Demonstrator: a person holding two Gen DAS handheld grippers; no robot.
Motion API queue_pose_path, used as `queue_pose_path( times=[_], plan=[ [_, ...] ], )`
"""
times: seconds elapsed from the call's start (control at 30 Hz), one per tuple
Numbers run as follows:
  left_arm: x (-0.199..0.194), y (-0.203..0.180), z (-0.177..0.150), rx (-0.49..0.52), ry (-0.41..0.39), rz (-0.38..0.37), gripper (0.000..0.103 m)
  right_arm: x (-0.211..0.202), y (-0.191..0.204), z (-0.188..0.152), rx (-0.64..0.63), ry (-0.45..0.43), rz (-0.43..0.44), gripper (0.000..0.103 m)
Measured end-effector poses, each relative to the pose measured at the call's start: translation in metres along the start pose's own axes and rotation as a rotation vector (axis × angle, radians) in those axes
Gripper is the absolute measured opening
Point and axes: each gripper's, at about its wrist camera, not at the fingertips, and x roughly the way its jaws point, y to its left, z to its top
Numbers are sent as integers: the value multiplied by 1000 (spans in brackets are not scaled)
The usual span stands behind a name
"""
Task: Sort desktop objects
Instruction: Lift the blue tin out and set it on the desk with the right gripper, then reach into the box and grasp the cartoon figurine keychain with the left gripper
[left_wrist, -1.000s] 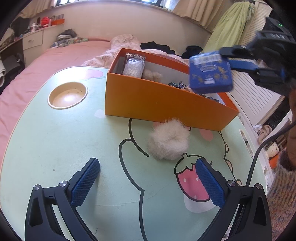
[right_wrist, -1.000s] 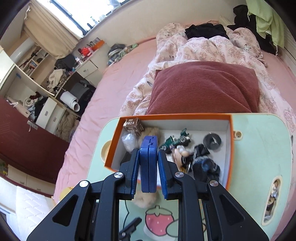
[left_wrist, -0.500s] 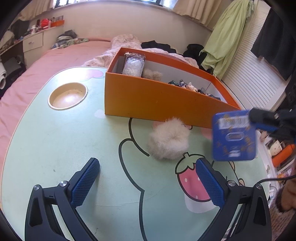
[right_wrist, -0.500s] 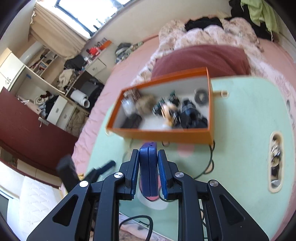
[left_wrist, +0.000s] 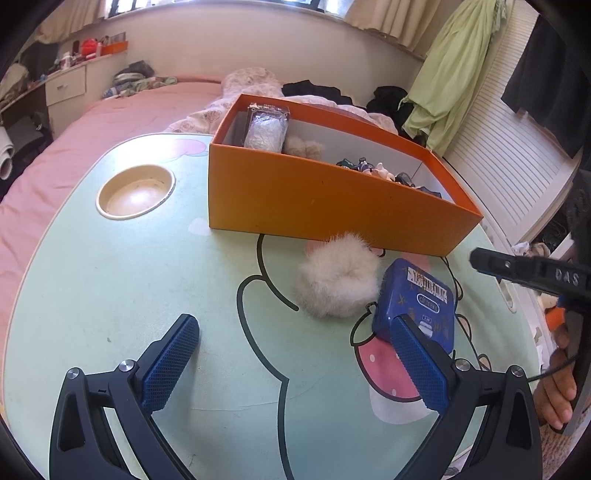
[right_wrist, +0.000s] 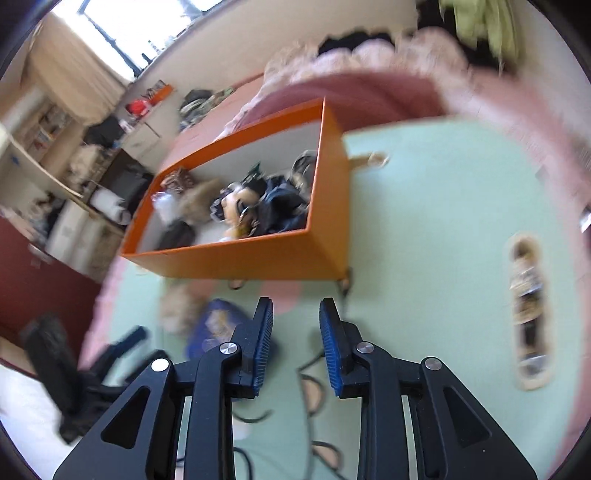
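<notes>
Blue tin (left_wrist: 415, 304) lies beside pompom (left_wrist: 338, 278); right gripper (right_wrist: 296, 341) opening, empty; left gripper (left_wrist: 295, 363) wide, empty; next pick needs choosing

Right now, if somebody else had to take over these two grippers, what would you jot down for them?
Left gripper: open, empty, hovering over the table.
Right gripper: jaws opening, nothing between them.
Blue tin: lying on the table beside the white fluffy ball, in front of the orange box, not in it.
Box already holds several small items.
Left to do, probably: decide where the tin and the fluffy ball belong, and place them.
</notes>
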Motion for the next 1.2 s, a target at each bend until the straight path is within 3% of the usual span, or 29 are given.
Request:
queue_pose_path(
  times=[0.13,0.17,0.2,0.23,0.33,0.47,0.63,0.8,1.03,1.2],
  plan=[
    [0,0,0,2,1,4,103,-16,24,-22,-161,-50,-163,38],
    [0,-1,0,3,1,5,103,-19,28,-32,-184,-51,-182,48],
    [0,-1,-1,4,1,6,103,-19,30,-39,-191,-46,-179,60],
    [0,-1,-1,5,2,8,103,-17,32,-49,-199,-30,-163,63],
    [0,-1,-1,8,3,12,103,-7,38,-74,-228,14,-161,65],
    [0,-1,-1,8,3,12,103,-3,47,-93,-258,12,-169,65],
    [0,-2,-1,9,3,13,103,6,59,-101,-325,-8,-223,77],
    [0,-3,-1,11,3,16,103,12,57,-104,-338,-24,-251,103],
    [-3,1,0,-6,-1,-1,102,13,52,-103,-318,-35,-262,103],
    [-38,-3,14,10,-123,17,102,13,51,-103,-317,-36,-262,103]
  ],
)
